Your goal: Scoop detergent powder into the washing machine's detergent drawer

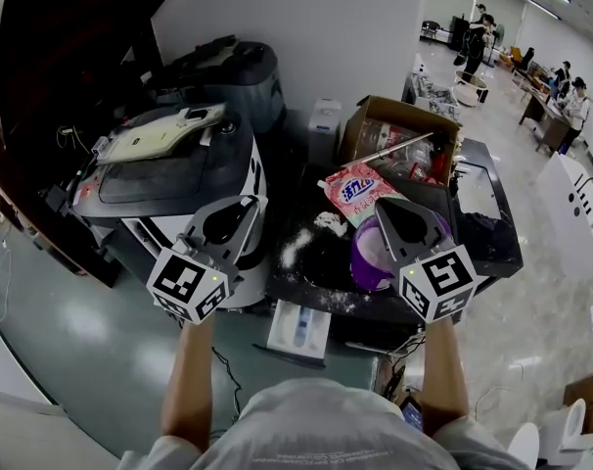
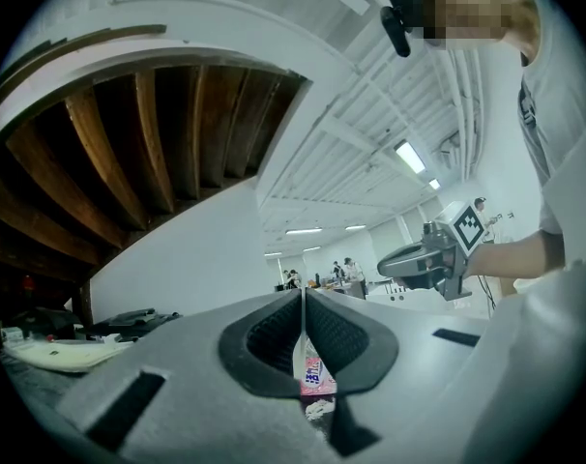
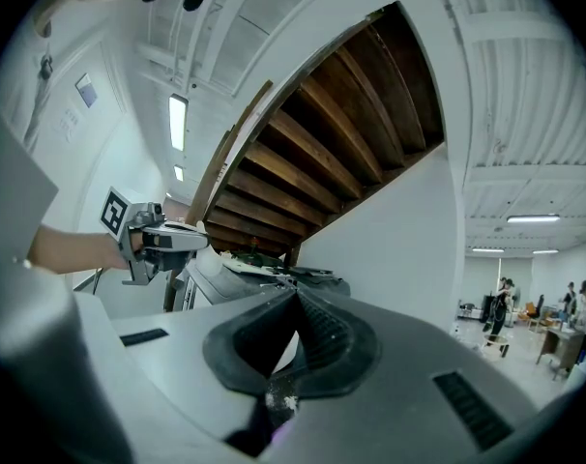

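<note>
Black table (image 1: 487, 189) beside the washing machine (image 1: 169, 179) carries a pink detergent bag (image 1: 360, 192), a purple tub (image 1: 368, 255) and spilled white powder (image 1: 295, 250) (more lies by the bag). Left gripper (image 1: 250, 204) hangs at the machine's edge, right gripper (image 1: 387, 209) over the tub; both have jaws pressed together, holding nothing
</note>
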A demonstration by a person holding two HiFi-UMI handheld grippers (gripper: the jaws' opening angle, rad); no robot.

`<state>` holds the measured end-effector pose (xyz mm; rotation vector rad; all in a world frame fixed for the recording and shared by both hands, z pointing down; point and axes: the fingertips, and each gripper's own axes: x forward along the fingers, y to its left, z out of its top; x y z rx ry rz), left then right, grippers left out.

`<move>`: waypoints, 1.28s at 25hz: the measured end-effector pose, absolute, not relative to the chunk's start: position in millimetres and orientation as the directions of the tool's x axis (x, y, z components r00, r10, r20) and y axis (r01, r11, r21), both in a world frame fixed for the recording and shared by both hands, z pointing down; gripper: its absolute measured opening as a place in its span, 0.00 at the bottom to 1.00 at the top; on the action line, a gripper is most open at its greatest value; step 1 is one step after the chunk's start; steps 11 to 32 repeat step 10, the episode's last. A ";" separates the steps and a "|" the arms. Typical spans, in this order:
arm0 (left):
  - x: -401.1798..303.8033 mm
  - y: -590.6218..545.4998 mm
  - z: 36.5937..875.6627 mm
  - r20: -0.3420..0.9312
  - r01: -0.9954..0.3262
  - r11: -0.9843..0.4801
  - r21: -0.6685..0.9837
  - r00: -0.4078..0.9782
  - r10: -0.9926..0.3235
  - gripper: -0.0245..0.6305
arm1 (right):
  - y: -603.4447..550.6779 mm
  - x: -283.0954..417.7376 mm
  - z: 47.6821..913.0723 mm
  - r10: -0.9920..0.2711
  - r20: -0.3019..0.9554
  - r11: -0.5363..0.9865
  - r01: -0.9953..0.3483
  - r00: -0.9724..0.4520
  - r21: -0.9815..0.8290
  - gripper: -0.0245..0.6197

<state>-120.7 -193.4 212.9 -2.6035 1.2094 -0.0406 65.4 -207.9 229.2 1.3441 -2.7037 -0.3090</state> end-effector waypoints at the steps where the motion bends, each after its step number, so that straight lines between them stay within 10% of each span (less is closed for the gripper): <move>1: -120.5 -192.9 213.6 -0.088 -0.745 -0.616 -0.253 0.652 -0.753 0.06 | -207.3 65.1 229.9 -0.797 0.005 0.589 -0.776 -0.604 0.226 0.04; 32: -122.7 -186.8 222.9 -0.078 -0.745 -0.623 -0.240 0.654 -0.752 0.06 | -202.7 61.3 236.6 -0.790 0.016 0.603 -0.771 -0.613 0.205 0.04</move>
